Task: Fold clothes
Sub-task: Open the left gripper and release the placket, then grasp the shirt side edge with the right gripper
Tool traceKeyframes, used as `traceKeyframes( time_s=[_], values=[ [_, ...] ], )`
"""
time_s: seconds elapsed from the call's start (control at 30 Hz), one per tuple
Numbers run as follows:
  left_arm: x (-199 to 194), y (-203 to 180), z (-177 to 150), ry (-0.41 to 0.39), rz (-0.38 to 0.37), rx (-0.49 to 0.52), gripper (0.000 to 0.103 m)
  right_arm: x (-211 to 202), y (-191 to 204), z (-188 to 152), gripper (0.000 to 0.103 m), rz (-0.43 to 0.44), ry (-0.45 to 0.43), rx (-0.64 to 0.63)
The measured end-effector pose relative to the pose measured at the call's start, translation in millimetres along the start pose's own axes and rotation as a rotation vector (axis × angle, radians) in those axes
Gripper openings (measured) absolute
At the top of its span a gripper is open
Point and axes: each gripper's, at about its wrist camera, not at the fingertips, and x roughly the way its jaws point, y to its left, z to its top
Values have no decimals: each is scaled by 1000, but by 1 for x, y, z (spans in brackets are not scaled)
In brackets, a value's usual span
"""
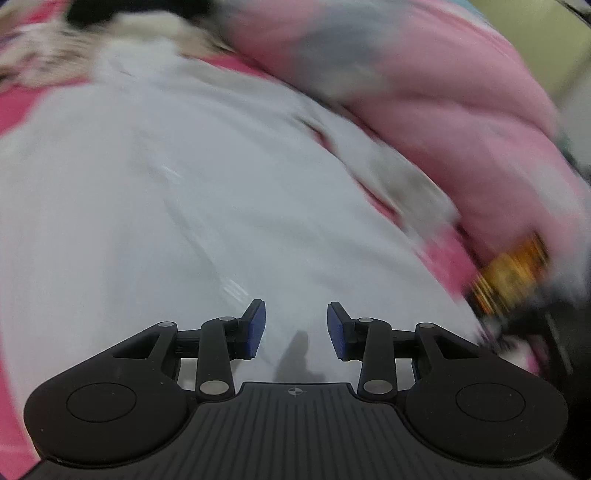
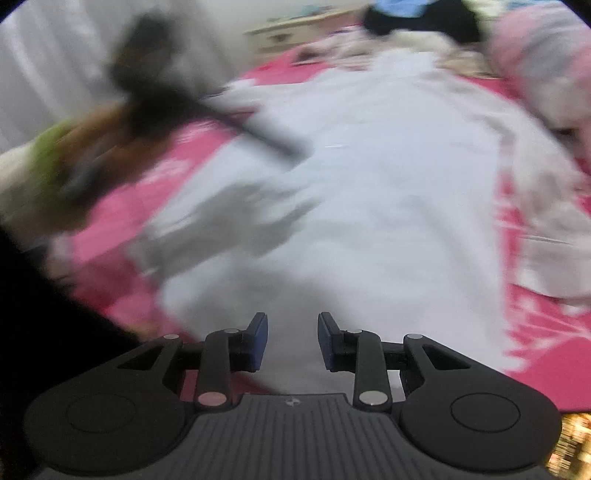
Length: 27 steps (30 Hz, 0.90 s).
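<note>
A large white garment (image 1: 166, 206) lies spread over a pink bed cover (image 1: 14, 110), blurred by motion. My left gripper (image 1: 296, 330) hovers over its near part, jaws apart, blue pads (image 1: 258, 328) bare with only cloth beneath them. In the right wrist view the same white garment (image 2: 369, 192) fills the middle, with a sleeve-like flap (image 2: 229, 218) reaching left. My right gripper (image 2: 292, 341) stands open above the garment's near edge, nothing between its pads. The left gripper shows there as a dark blurred shape (image 2: 159, 96) held by a hand at upper left.
A pink quilt (image 1: 461, 110) is heaped along the right of the bed. More pale and dark clothes (image 2: 417, 26) pile at the far end. A cream-coloured cloth (image 2: 554, 229) lies to the right of the garment. A pale dresser (image 2: 291, 31) stands beyond the bed.
</note>
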Motion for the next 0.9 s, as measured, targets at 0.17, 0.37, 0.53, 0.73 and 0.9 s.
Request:
traceKeyframes(
  time_s=[0.17,0.37,0.53,0.73,0.9],
  values=[
    [28,-33,-33,83,-45,88,37,12,-7,-8,31,-94,7,0],
    [43,-39,-53,142,7,155,36,23,2,-29,31,-99,60,-39],
    [38,-33,-50,147,-2,138,36,3,2,-41,31,-107,29,-46],
    [36,-33,-54,152,16,150,37,-9,-20,-42,31,-216,-21,50],
    [39,-32,-53,158,18,139,37,-3,-42,-47,31,-212,61,145]
  ],
)
